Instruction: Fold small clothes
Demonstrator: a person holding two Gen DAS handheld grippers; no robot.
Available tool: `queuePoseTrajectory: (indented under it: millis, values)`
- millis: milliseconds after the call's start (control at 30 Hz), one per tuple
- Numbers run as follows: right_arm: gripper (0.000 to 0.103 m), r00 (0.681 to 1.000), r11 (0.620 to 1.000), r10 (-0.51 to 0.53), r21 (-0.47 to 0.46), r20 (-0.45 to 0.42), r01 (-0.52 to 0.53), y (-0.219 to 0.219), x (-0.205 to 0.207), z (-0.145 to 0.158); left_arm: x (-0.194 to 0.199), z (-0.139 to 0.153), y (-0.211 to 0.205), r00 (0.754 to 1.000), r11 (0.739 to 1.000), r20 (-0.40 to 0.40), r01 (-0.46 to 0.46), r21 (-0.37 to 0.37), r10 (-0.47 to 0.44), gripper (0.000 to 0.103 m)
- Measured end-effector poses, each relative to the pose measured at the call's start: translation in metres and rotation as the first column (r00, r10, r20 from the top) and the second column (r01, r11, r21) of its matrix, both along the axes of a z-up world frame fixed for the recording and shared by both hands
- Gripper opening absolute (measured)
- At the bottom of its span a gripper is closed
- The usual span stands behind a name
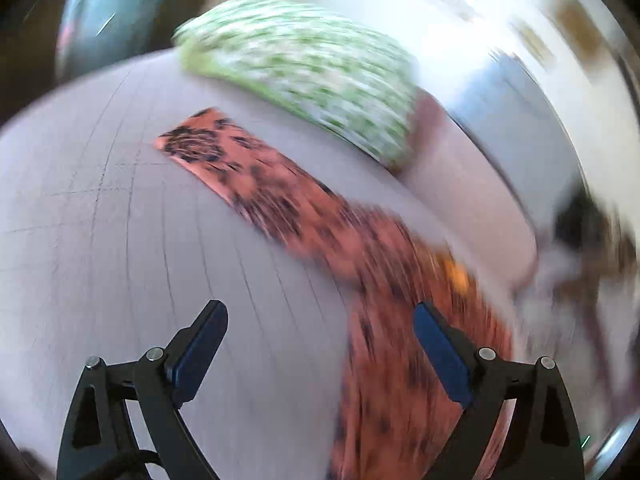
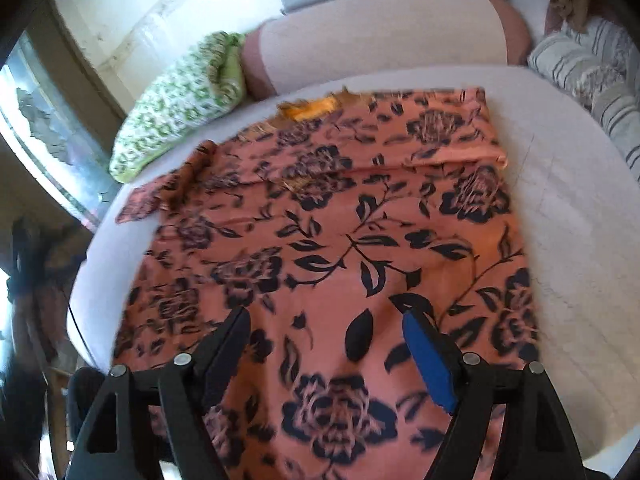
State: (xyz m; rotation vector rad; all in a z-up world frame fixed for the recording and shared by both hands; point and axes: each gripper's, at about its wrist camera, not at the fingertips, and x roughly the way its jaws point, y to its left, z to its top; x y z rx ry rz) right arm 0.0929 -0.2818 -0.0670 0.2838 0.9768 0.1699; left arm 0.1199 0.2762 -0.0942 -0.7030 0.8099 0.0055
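the left gripper [image 1: 320, 344] hangs with its jaws wide and nothing between them, over the pale bed [image 1: 120, 220]. the floral garment [image 1: 256, 184], salmon with dark roses, runs from well ahead of the left jaw across to beneath and past the right jaw; that view is smeared, so exact contact cannot be told. the right gripper [image 2: 324, 340] also has its jaws wide and empty, poised right above the floral garment [image 2: 340, 248], which lies spread on the bed [image 2: 580, 280] ahead of and under both jaws. its far edge, ahead of the jaws, looks already turned over, with an orange patch [image 2: 316, 106] showing there. a green patterned pillow [image 2: 180, 112] sits ahead and to the left of the jaws, a striped cloth [image 2: 592, 80] ahead to the right.

the step in hand appears to be picking up an edge for the next fold. to do it well, each pair of jaws should likely close on one near corner, catching every layer of cloth and none of the bed sheet. lift evenly, keep the edge taut between the two grippers, and lay it square to the far fold so no wrinkle gets trapped.
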Motion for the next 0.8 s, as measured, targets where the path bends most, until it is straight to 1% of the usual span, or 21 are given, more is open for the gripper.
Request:
queuePoseTrajectory:
  millis: [33, 67, 100, 133, 200, 267, 300, 367, 400, 433, 467, 500, 533, 567, 600, 633, 667, 733, 800]
  values:
    - [0.081, 1.0, 1.0, -0.012, 0.003, -0.016, 0.012, -0.001, 0.003, -0.005, 0.025, -0.007, 0.015, 0.999, 0.998, -0.014, -0.039, -0.045, 0.038, 0.094]
    - [0.081, 0.999, 1.0, -0.021, 0.012, -0.035, 0.021, -0.001, 0.007, -0.014, 0.051, -0.016, 0.032, 0.995, 0.994, -0.045, -0.087, -0.066, 0.084, 0.094]
    - [0.081, 0.999, 1.0, -0.022, 0.016, -0.047, 0.023, -0.004, 0.006, -0.016, 0.071, -0.022, 0.042, 0.99, 0.991, -0.062, -0.128, -0.051, 0.124, 0.094]
    - [0.081, 0.998, 1.0, -0.025, 0.014, -0.056, 0.026, -0.005, 0.008, -0.022, 0.082, -0.026, 0.049, 0.985, 0.986, -0.074, -0.16, -0.038, 0.157, 0.094]
    - [0.081, 0.999, 1.0, -0.014, 0.009, -0.042, 0.014, -0.007, 0.008, -0.025, 0.106, -0.044, 0.069, 0.962, 0.967, -0.128, -0.25, -0.044, 0.243, 0.094]
    - [0.081, 0.999, 1.0, -0.006, 0.004, -0.033, 0.006, -0.007, 0.01, -0.026, 0.116, -0.059, 0.077, 0.947, 0.957, -0.171, -0.285, -0.06, 0.272, 0.09]
    - [0.081, 0.999, 1.0, -0.004, 0.006, -0.033, 0.005, -0.006, 0.011, -0.027, 0.118, -0.064, 0.078, 0.939, 0.95, -0.179, -0.307, -0.053, 0.294, 0.089]
    - [0.081, 1.0, 1.0, 0.001, 0.003, -0.031, -0.001, -0.005, 0.013, -0.028, 0.12, -0.063, 0.074, 0.93, 0.943, -0.17, -0.333, -0.022, 0.325, 0.089]
    - [0.081, 1.0, 1.0, 0.003, 0.002, -0.029, -0.003, -0.005, 0.015, -0.028, 0.123, -0.064, 0.072, 0.919, 0.936, -0.185, -0.353, 0.002, 0.347, 0.087]
    - [0.081, 1.0, 1.0, 0.003, 0.006, -0.026, -0.002, -0.005, 0.016, -0.029, 0.125, -0.064, 0.07, 0.904, 0.926, -0.21, -0.375, 0.033, 0.373, 0.075]
    - [0.082, 1.0, 1.0, 0.002, 0.01, -0.023, -0.002, -0.005, 0.016, -0.029, 0.128, -0.063, 0.069, 0.889, 0.919, -0.234, -0.389, 0.07, 0.394, 0.056]
    - [0.082, 1.0, 1.0, 0.002, 0.015, -0.019, -0.002, -0.006, 0.016, -0.029, 0.135, -0.062, 0.066, 0.871, 0.91, -0.263, -0.392, 0.136, 0.414, 0.043]
    - [0.082, 1.0, 1.0, 0.002, 0.023, -0.014, -0.002, -0.007, 0.015, -0.029, 0.141, -0.062, 0.064, 0.86, 0.905, -0.286, -0.382, 0.187, 0.422, 0.019]
    - [0.082, 1.0, 0.999, 0.0, 0.034, -0.01, 0.0, -0.009, 0.015, -0.03, 0.145, -0.063, 0.064, 0.847, 0.898, -0.305, -0.384, 0.215, 0.435, 0.013]
    - [0.082, 1.0, 0.999, -0.003, 0.048, -0.005, 0.003, -0.011, 0.014, -0.03, 0.149, -0.063, 0.064, 0.846, 0.899, -0.31, -0.381, 0.214, 0.433, 0.011]
    - [0.082, 1.0, 0.998, -0.002, 0.056, -0.001, 0.002, -0.012, 0.013, -0.03, 0.153, -0.061, 0.063, 0.851, 0.902, -0.309, -0.371, 0.221, 0.425, 0.005]
    - [0.082, 1.0, 0.998, -0.001, 0.06, 0.002, 0.001, -0.012, 0.013, -0.03, 0.155, -0.058, 0.06, 0.858, 0.905, -0.302, -0.356, 0.231, 0.415, 0.003]
    - [0.082, 1.0, 0.997, -0.003, 0.079, 0.008, 0.002, -0.015, 0.012, -0.029, 0.157, -0.045, 0.055, 0.868, 0.902, -0.275, -0.346, 0.259, 0.413, 0.003]
    - [0.082, 1.0, 0.994, -0.012, 0.105, 0.014, 0.01, -0.019, 0.009, -0.029, 0.149, -0.008, 0.024, 0.914, 0.888, -0.152, -0.31, 0.339, 0.377, 0.003]
